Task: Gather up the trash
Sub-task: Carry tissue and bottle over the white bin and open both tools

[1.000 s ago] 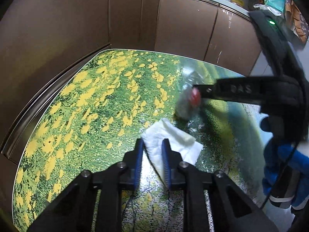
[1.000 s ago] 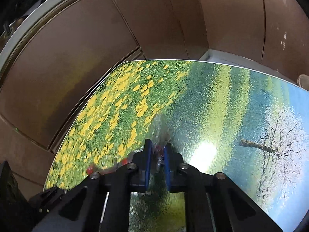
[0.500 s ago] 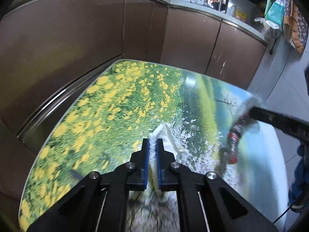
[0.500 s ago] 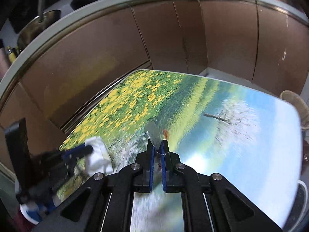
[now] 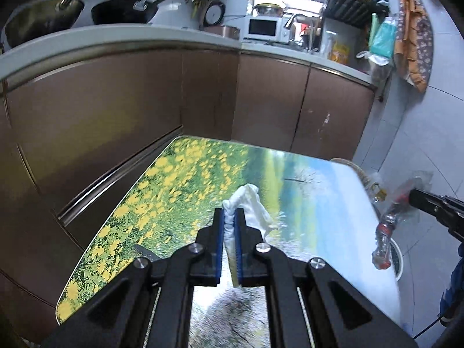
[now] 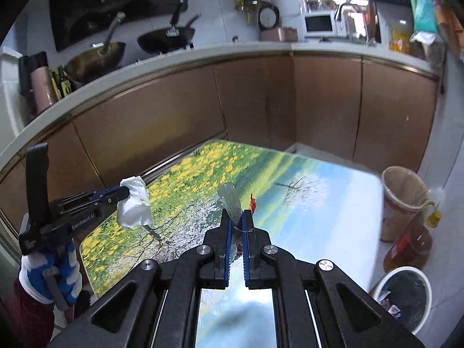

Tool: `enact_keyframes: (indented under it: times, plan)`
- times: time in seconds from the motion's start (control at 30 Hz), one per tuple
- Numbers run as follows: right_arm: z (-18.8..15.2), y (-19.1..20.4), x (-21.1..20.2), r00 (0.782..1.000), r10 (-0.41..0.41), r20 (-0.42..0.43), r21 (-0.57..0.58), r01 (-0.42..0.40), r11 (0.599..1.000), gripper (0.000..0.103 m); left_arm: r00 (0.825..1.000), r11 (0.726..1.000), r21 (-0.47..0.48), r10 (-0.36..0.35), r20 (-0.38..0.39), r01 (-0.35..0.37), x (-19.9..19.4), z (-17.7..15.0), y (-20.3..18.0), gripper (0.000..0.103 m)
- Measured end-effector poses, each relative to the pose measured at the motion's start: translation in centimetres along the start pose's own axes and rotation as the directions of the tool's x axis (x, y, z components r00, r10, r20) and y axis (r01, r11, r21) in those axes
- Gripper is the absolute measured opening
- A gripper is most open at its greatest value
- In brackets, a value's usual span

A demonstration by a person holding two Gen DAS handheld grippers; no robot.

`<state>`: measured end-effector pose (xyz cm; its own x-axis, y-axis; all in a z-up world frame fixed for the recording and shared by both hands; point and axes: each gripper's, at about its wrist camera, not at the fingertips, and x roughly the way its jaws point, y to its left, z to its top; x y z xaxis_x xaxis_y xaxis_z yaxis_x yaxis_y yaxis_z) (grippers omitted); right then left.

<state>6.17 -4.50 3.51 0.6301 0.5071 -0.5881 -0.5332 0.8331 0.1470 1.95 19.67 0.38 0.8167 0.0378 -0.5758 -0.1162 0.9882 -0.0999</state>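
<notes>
While both tools hang above the table (image 5: 179, 174) with its flower-meadow print, each one has something pinched. The left gripper (image 5: 229, 217) is clamped tight on a crumpled white tissue (image 5: 249, 203), which flops out past the blue pads, clear of the tabletop. From the right wrist view you can see it held roughly level, pointing right, by a hand in a blue-and-white glove (image 6: 49, 272) off the table's left side.

The right gripper (image 6: 236, 217) is squeezed shut on a clear plastic wrapper (image 6: 230, 200) with red bits. In the left view that wrapper dangles off the table's right edge, above a white-rimmed trash bin (image 6: 406, 295) on the floor. A tan basket (image 6: 403, 191) and an oil bottle (image 6: 411, 243) stand just beside the bin.
</notes>
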Motion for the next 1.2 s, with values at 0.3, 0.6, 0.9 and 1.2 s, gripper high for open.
enact_keyframes:
  times: [0.3, 0.6, 0.9, 1.2]
  plan:
    - [-2.8, -5.3, -8.9, 0.990, -0.096, 0.106, 0.081, 0.088, 0.993, 0.007, 0.998, 0.996, 0.069, -0.060, -0.005, 0.060, -1.0, 0.5, -6.6, 0.006]
    - [-6.4, -12.1, -14.1, 0.940, -0.319, 0.124, 0.201, 0.291, 0.935, 0.007, 0.984, 0.963, 0.201, -0.170, -0.057, 0.178, 1.3, 0.8, -17.1, 0.006]
    - [-8.6, -15.4, -13.5, 0.908, -0.413, 0.076, 0.227, 0.387, 0.894, 0.007, 0.963, 0.924, 0.281, -0.226, -0.148, 0.260, 4.1, -1.2, -24.2, 0.006]
    - [-10.1, -17.6, -9.8, 0.926, -0.375, 0.027, 0.246, 0.358, 0.901, 0.007, 0.952, 0.920, 0.291, -0.199, -0.234, 0.264, 7.5, -3.0, -25.7, 0.006]
